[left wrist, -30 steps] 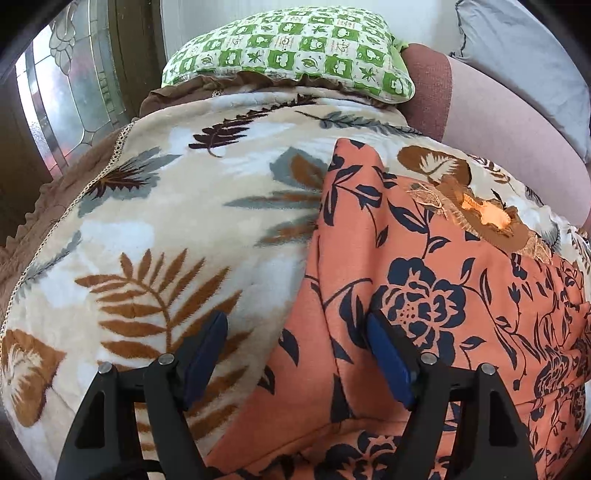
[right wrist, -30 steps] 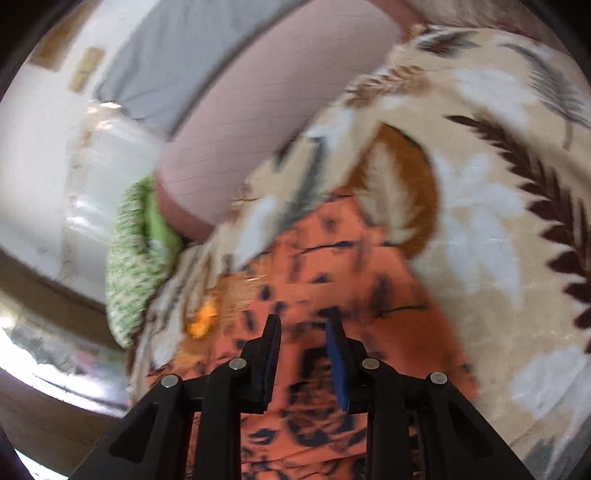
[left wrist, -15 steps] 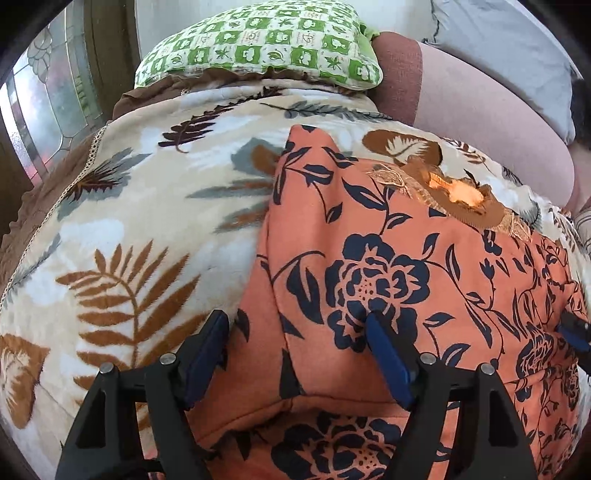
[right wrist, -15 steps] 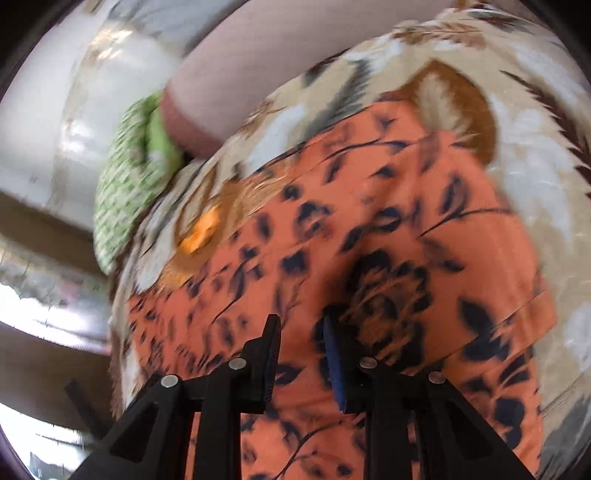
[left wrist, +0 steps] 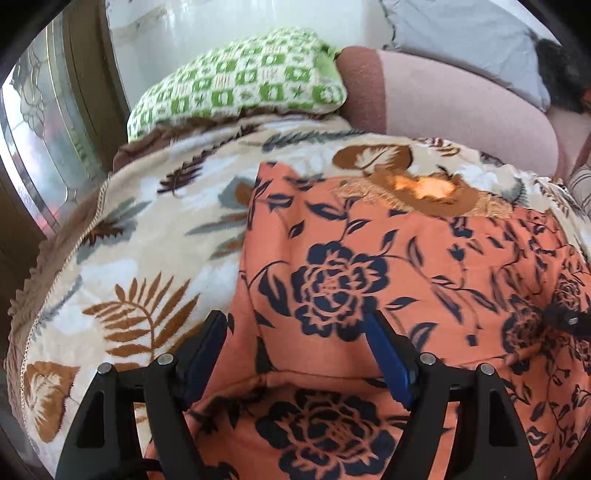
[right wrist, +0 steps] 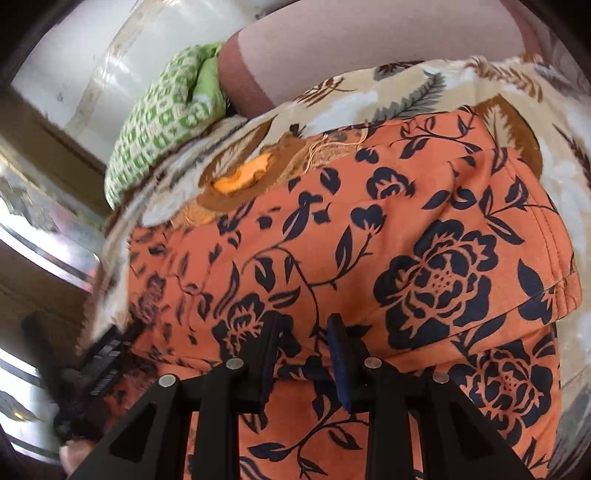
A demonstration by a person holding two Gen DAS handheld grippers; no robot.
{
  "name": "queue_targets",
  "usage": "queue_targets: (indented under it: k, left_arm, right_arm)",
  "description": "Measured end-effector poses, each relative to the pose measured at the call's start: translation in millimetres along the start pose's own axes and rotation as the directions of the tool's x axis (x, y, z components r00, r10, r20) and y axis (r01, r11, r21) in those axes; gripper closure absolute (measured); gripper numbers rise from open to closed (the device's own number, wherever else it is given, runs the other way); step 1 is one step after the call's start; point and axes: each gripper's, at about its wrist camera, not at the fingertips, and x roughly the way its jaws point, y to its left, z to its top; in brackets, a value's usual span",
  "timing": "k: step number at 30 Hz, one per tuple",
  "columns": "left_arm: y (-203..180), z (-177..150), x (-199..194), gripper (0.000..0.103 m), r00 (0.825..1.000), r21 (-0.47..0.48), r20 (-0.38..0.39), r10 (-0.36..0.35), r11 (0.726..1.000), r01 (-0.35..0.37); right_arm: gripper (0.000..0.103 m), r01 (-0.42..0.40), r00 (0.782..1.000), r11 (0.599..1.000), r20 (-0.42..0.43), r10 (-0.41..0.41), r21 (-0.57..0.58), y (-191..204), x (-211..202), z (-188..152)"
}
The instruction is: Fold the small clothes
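An orange garment with dark blue flowers (left wrist: 369, 258) lies spread on a leaf-patterned blanket (left wrist: 147, 236), with a brown embroidered neckline (left wrist: 424, 188) at its far end. A folded edge runs across it near the fingers. My left gripper (left wrist: 295, 328) is open, its blue pads over the garment's left part, nothing between them. My right gripper (right wrist: 301, 325) hovers over the garment (right wrist: 369, 240) with a narrow gap between its jaws and nothing in the gap. The right gripper's tip shows at the right edge of the left wrist view (left wrist: 565, 317).
A green-and-white checked pillow (left wrist: 240, 81) and a pink bolster (left wrist: 443, 107) lie at the bed's far end, with a grey pillow (left wrist: 461, 33) behind. A glass-panelled door (left wrist: 37, 147) stands on the left. The left gripper body (right wrist: 92, 369) shows in the right wrist view.
Both grippers have moved in over the garment. The left one shifted right from the blanket onto the cloth. The right one came closer and lower. Jaw openings are unchanged.
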Motion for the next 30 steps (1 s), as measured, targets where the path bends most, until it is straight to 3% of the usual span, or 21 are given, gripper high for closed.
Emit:
queue_targets:
  k: [4, 12, 16, 18, 23, 30]
  left_arm:
    - [-9, 1, -8, 0.025, 0.999, 0.025, 0.031, 0.011, 1.0, -0.012]
    - [-22, 6, -2, 0.025, 1.0, 0.03, 0.024, -0.004, 1.0, 0.003]
    - [-29, 5, 8, 0.025, 1.0, 0.049, -0.001, 0.012, 0.999, -0.012]
    - [-30, 4, 12, 0.025, 1.0, 0.05, -0.014, 0.014, 0.999, -0.013]
    - [-27, 7, 0, 0.025, 1.0, 0.035, 0.028, 0.007, 0.999, -0.008]
    - [-18, 11, -8, 0.025, 0.999, 0.01, 0.05, 0.01, 1.0, -0.01]
  right_arm:
    - [0.072, 0.067, 0.998, 0.997, 0.004, -0.067, -0.049, 9, 6, -1]
    - [0.071, 0.094, 0.994, 0.991, 0.072, -0.088, -0.097, 23, -2, 1]
    - [0.07, 0.126, 0.992, 0.986, -0.002, -0.127, -0.111, 21, 21, 1]
    - [0.07, 0.132, 0.991, 0.983, 0.014, -0.131, -0.128, 23, 21, 2]
    - [0.07, 0.07, 0.997, 0.993, 0.029, -0.068, -0.091, 21, 10, 6]
    - [0.07, 0.023, 0.993, 0.99, 0.116, -0.007, -0.137, 38, -9, 5]
